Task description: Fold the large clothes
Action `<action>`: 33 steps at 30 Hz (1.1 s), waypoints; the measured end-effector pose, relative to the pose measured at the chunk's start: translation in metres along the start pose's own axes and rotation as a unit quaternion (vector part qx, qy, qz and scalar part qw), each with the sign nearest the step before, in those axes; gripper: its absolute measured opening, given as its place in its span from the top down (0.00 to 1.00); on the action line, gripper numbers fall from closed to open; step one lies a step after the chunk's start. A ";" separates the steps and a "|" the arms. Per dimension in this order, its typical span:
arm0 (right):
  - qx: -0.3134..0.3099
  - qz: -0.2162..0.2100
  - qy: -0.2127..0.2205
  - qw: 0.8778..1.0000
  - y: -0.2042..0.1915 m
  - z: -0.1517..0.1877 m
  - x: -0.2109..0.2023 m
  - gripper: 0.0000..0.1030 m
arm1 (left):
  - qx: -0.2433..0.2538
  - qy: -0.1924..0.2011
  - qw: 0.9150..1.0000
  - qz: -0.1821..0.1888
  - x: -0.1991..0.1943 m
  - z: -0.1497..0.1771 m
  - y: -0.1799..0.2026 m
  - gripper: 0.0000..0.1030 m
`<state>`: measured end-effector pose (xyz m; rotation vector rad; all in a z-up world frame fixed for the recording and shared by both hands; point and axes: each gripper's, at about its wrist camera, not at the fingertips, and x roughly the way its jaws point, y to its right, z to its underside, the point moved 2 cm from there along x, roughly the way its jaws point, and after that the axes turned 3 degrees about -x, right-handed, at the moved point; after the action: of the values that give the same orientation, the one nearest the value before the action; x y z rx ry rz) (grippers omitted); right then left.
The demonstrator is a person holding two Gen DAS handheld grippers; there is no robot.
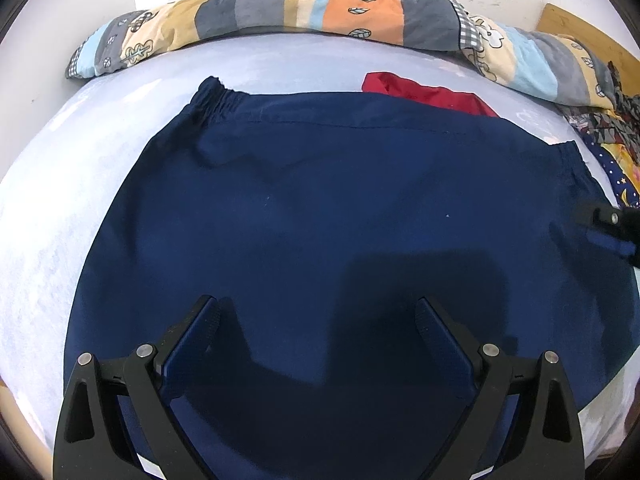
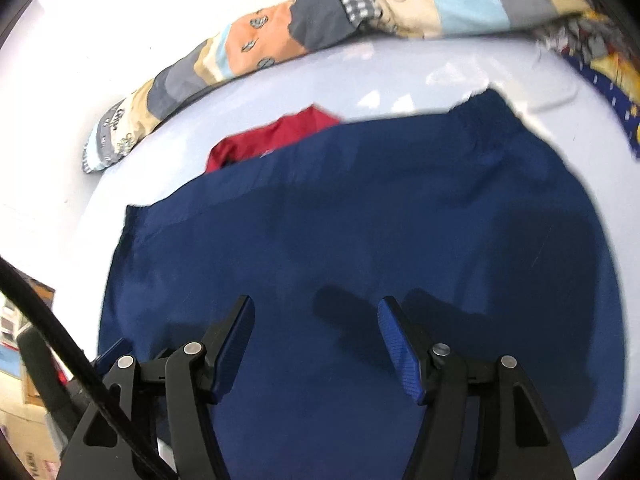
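A large navy blue garment (image 1: 320, 208) with an elastic waistband along its far edge lies spread flat on the pale bed sheet (image 1: 52, 184); it also shows in the right wrist view (image 2: 360, 216). My left gripper (image 1: 316, 312) is open and empty, hovering over the garment's near part. My right gripper (image 2: 316, 312) is open and empty above the garment's near middle, and its fingertips (image 1: 600, 220) show at the right edge of the left wrist view. That view is blurred by motion.
A red garment (image 1: 424, 90) lies partly under the blue one's far edge, also in the right wrist view (image 2: 272, 136). A rolled patchwork quilt (image 1: 280, 12) runs along the white wall behind. Patterned cloths (image 1: 612, 136) lie far right. Cardboard boxes (image 2: 28, 396) stand off the bed's left.
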<state>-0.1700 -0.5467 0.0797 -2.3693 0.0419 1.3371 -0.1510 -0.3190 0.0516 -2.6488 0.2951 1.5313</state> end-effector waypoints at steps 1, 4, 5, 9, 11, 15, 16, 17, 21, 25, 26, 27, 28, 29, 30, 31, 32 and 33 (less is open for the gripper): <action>0.002 0.008 0.000 1.000 0.007 -0.004 0.001 0.33 | -0.002 -0.001 1.000 0.000 0.000 0.000 -0.001 0.05; 0.045 0.011 -0.014 0.999 0.039 -0.010 0.009 0.33 | -0.005 -0.003 1.000 0.001 0.000 0.000 -0.004 0.05; 0.066 0.007 -0.021 0.998 0.052 -0.010 0.012 0.33 | -0.005 -0.003 1.000 0.001 0.000 0.000 -0.005 0.05; 0.113 -0.011 -0.003 0.993 0.072 -0.013 -0.006 0.35 | -0.014 -0.003 1.000 0.002 -0.001 -0.002 -0.009 0.05; 0.094 -0.010 0.023 0.995 0.067 -0.019 -0.024 0.35 | -0.021 -0.004 1.000 0.003 -0.001 -0.003 -0.011 0.05; 0.091 -0.003 0.055 0.994 0.073 -0.030 -0.042 0.35 | -0.028 -0.008 1.000 0.005 0.000 -0.002 -0.012 0.05; 0.097 0.010 0.057 0.994 0.080 -0.031 -0.042 0.35 | -0.026 -0.008 1.000 0.005 0.000 -0.002 -0.012 0.05; 0.105 0.018 0.055 0.993 0.087 -0.031 -0.041 0.35 | -0.025 -0.007 1.000 0.004 -0.001 -0.002 -0.012 0.05; 0.195 -0.020 0.003 0.981 0.121 -0.012 -0.011 0.34 | -0.026 -0.010 1.000 0.004 0.000 -0.002 -0.014 0.05; 0.189 -0.044 0.018 0.981 0.112 -0.011 -0.026 0.34 | -0.030 -0.007 1.000 0.004 -0.001 -0.004 -0.014 0.05; 0.176 -0.056 0.027 0.982 0.104 -0.013 -0.031 0.34 | -0.029 -0.007 1.000 0.003 -0.001 -0.004 -0.014 0.05; 0.156 -0.065 0.032 0.985 0.094 -0.015 -0.035 0.34 | -0.029 -0.007 1.000 0.002 -0.001 -0.004 -0.014 0.05; 0.133 -0.071 0.035 0.988 0.081 -0.015 -0.037 0.34 | -0.030 -0.008 1.000 0.002 0.000 -0.004 -0.014 0.05; 0.105 -0.075 0.030 0.991 0.065 -0.014 -0.035 0.34 | -0.030 -0.009 1.000 0.002 0.001 -0.004 -0.014 0.05; 0.079 -0.078 0.022 0.994 0.047 -0.010 -0.030 0.34 | -0.030 -0.009 1.000 0.001 0.001 -0.004 -0.014 0.05; 0.060 -0.082 0.015 0.995 0.033 -0.007 -0.025 0.34 | -0.029 -0.009 1.000 0.000 0.001 -0.004 -0.013 0.05; 0.038 -0.090 0.004 0.995 0.017 -0.002 -0.019 0.34 | -0.028 -0.008 1.000 -0.001 0.001 -0.004 -0.013 0.05; 0.012 -0.100 -0.011 0.995 -0.003 0.006 -0.010 0.34 | -0.027 -0.008 1.000 -0.001 0.001 -0.004 -0.013 0.05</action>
<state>-0.1799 -0.5440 0.0864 -2.2702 -0.1812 1.2604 -0.1445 -0.3075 0.0520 -2.6748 0.2539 1.5807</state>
